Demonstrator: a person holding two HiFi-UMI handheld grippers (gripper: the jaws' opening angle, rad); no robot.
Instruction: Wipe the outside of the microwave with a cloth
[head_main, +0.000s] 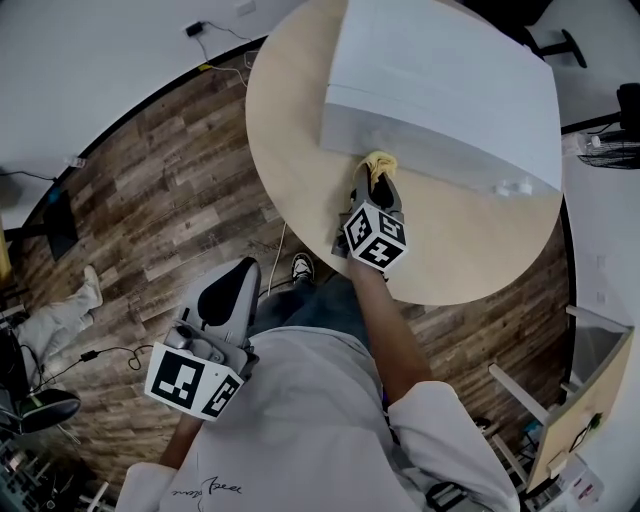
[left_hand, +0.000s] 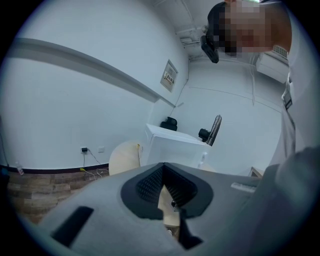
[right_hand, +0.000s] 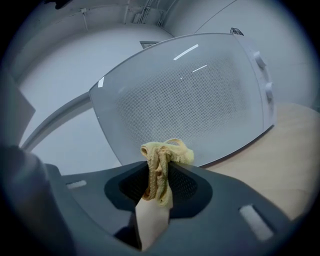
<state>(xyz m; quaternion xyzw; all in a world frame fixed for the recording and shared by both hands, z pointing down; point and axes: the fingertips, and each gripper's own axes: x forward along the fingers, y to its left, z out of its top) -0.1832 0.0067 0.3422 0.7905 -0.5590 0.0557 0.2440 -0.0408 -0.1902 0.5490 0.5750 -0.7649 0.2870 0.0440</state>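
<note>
A white microwave (head_main: 440, 85) stands on a round beige table (head_main: 290, 120). Its mesh door (right_hand: 185, 95) fills the right gripper view, with two knobs at the door's right. My right gripper (head_main: 378, 178) is shut on a bunched yellow cloth (head_main: 381, 162), whose bunch (right_hand: 162, 162) sits at or close to the door's lower front edge. My left gripper (head_main: 228, 292) hangs low beside the person's body, away from the table, with its jaws closed and nothing between them (left_hand: 167, 192). The microwave (left_hand: 172, 145) shows far off in the left gripper view.
Wood-plank floor (head_main: 150, 210) surrounds the table. A cable and wall plug (head_main: 200, 35) lie near the table's far-left edge. A fan (left_hand: 212, 131) stands behind the microwave. A wooden frame piece (head_main: 580, 410) is at lower right.
</note>
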